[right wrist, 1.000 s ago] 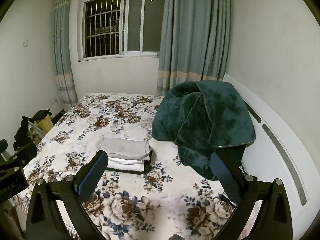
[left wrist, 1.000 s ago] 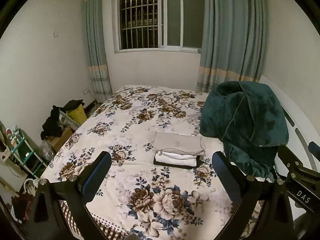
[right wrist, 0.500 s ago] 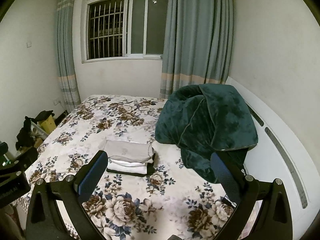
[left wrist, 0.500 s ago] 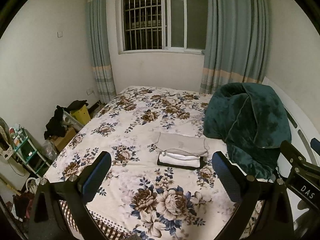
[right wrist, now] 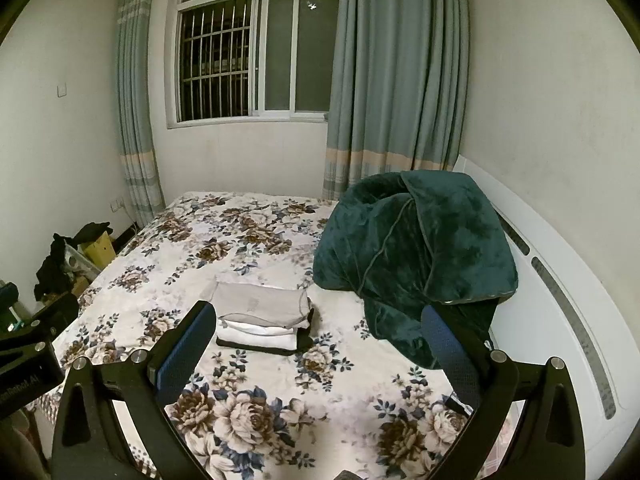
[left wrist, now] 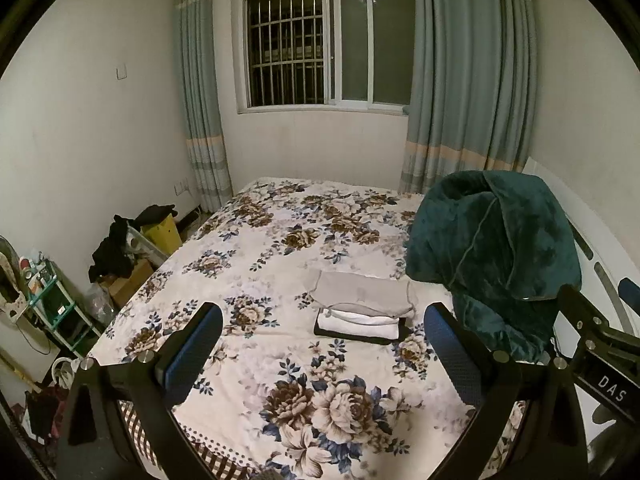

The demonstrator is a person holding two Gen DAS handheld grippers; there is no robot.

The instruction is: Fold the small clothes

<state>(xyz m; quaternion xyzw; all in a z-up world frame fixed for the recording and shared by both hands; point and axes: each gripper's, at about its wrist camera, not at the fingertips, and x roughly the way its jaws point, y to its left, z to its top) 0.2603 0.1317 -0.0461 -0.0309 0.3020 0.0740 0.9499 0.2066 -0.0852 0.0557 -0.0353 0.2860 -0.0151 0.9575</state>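
A stack of folded small clothes (left wrist: 362, 310) lies on the floral bed (left wrist: 280, 248): a grey piece on top, white ones under it, a black one at the bottom. It also shows in the right wrist view (right wrist: 264, 318). My left gripper (left wrist: 322, 350) is open and empty, held above the bed's near part, short of the stack. My right gripper (right wrist: 318, 346) is open and empty, to the right of the left one. Part of the right gripper shows at the right edge of the left wrist view (left wrist: 600, 344).
A dark green plush blanket (left wrist: 496, 256) is heaped against the white headboard (right wrist: 560, 304) right of the stack. Boxes and dark clothes (left wrist: 120, 248) and a small shelf (left wrist: 48, 296) stand on the floor left of the bed. Window and curtains at the back.
Both grippers have drawn back and risen a little from the bed; the stack looks slightly smaller and lower in view. The jaws stay open. The clothes have not moved.
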